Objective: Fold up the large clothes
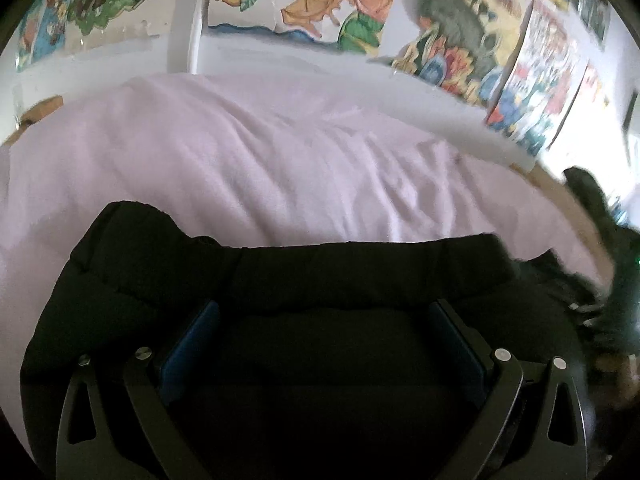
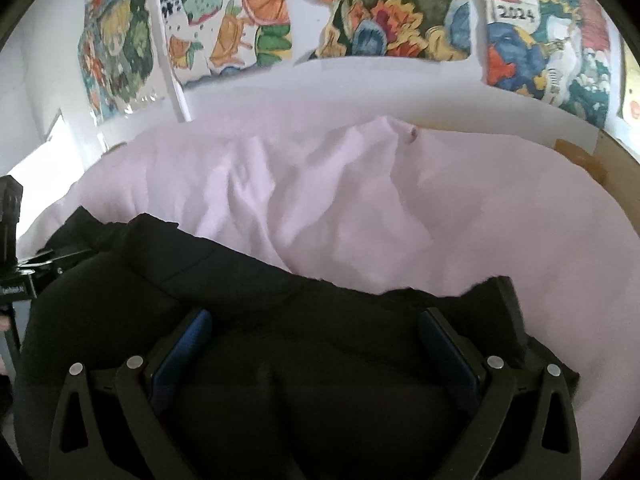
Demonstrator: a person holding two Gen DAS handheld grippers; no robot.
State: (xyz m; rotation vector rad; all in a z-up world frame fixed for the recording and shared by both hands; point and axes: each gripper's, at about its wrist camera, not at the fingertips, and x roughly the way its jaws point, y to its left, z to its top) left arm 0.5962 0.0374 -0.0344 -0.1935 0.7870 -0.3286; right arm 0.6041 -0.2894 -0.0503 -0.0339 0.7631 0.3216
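The black garment lies spread on the bed, over a wrinkled pale pink sheet, with its thick upper hem running across both wrist views. Colourful drawings cover the white wall behind the bed. The left gripper hangs just above the dark cloth, its blue-padded fingers spread wide and grasping nothing. The right gripper likewise has its fingers parted over the garment.

Your left gripper hangs wide open over the black garment on the pink bedsheet
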